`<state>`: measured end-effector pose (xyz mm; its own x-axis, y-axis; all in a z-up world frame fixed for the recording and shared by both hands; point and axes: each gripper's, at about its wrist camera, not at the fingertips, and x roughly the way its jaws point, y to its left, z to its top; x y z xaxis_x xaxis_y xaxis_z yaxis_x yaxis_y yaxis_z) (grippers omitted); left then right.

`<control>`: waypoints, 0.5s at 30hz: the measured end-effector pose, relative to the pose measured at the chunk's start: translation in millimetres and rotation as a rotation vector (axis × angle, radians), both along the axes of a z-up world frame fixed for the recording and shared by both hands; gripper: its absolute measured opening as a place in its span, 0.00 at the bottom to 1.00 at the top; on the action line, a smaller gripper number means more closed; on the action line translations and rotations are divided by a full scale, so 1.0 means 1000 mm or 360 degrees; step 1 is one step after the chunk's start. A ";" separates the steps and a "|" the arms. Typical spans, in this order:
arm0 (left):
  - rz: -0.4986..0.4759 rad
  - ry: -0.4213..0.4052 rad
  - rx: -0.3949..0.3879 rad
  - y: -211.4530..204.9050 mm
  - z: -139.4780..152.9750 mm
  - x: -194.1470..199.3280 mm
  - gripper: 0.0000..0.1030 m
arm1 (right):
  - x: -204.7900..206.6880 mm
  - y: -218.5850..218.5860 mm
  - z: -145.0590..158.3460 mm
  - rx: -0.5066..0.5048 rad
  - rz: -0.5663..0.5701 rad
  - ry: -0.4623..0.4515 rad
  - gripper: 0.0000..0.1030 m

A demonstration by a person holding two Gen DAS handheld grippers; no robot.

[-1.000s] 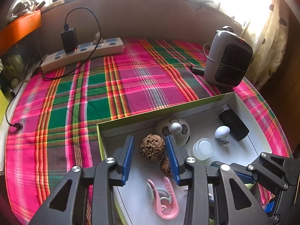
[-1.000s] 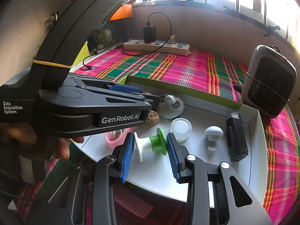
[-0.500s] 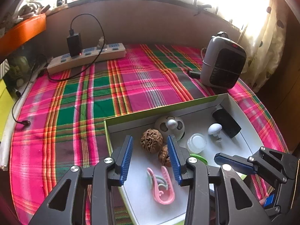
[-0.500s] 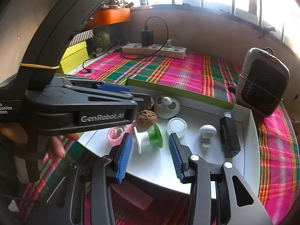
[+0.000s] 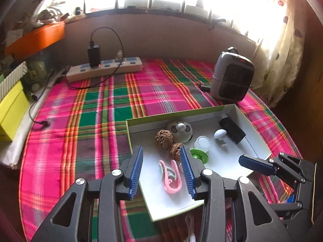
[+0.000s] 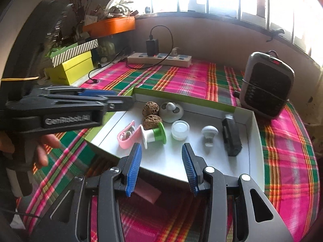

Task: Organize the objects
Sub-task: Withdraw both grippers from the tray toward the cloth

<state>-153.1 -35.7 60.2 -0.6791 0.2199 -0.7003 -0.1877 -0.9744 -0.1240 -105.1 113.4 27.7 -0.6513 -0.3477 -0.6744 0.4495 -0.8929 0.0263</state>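
Two grippers hang above the near edge of the box [image 6: 253,125], and neither has hold of anything. The left gripper [image 5: 161,171] has its jaws parted with only air between the pads; the right gripper [image 6: 161,167] is likewise spread and empty.

All the small items lie inside the box, ahead of and below both sets of fingers. The pink clip [image 5: 171,178] lies directly under the left gripper, the two walnuts [image 5: 164,140] just beyond it. The green-and-white spool [image 6: 154,136] lies just ahead of the right gripper, tipped on its side, its long axis running across the jaws, green flange to the right. The black oblong [image 6: 231,136] lies further right, its long axis pointing away from the gripper.

Risks, in my judgement: the spool would roll if nudged, since it rests on its rims; the walnuts likewise. The grippers work close together over a crowded box, so a careless descent could knock fingers against each other or the wall.
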 end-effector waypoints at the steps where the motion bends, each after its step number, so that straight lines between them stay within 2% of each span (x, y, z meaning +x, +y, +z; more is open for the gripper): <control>1: 0.0002 0.0011 0.0008 -0.001 0.002 0.004 0.35 | 0.002 0.002 0.001 -0.0003 -0.0009 0.0002 0.41; 6: -0.0002 0.0032 0.0014 -0.002 0.007 0.022 0.35 | 0.013 0.012 0.003 -0.0018 -0.0042 0.0015 0.41; 15: -0.0032 -0.0014 0.0025 0.003 -0.004 0.060 0.35 | 0.029 0.026 0.002 -0.0039 -0.0080 0.0011 0.41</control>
<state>-93.5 -32.7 56.3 -0.6680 0.2446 -0.7028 -0.2061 -0.9683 -0.1410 -75.9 139.7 29.3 -0.6730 -0.3305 -0.6617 0.4041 -0.9136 0.0453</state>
